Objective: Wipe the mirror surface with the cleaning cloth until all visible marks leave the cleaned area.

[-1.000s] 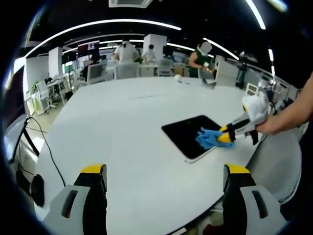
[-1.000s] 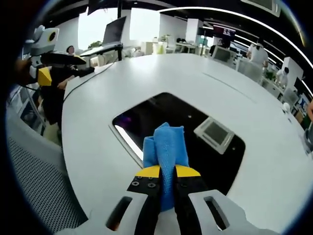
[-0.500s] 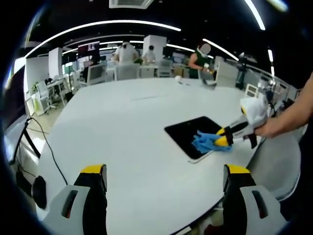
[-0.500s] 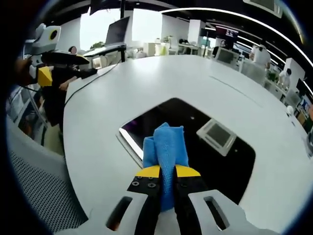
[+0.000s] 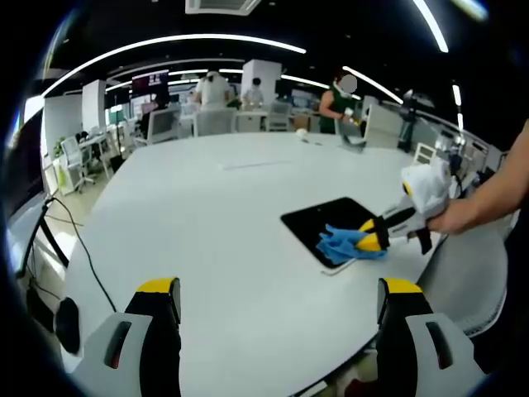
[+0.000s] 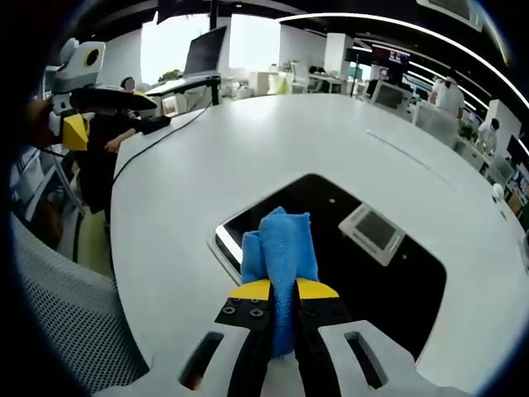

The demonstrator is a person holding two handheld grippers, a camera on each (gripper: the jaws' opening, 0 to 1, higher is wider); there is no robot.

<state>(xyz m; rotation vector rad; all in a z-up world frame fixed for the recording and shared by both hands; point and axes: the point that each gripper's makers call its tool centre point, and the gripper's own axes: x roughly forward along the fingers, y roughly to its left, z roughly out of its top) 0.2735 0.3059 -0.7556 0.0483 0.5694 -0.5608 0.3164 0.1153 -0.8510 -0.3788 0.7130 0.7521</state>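
Right gripper [image 6: 277,291]: jaws closed tight on the blue cleaning cloth [image 6: 279,248], gripped at its bunched end, the free folds reaching forward onto the glass.
Cloth handling: soft, light and limp; likely to drag and fold under pressure, so the pinch at the bunch looks like the right hold.
Mirror [image 6: 347,256]: dark, flat rectangle lying on the white table [image 6: 207,157], the cloth over its near edge; probably slick and breakable, best pressed flat and not levered.
Left gripper [image 5: 277,289]: jaws spread wide, empty, hovering over the table well apart from the mirror [image 5: 331,227].
Far side: desks, chairs and several people.
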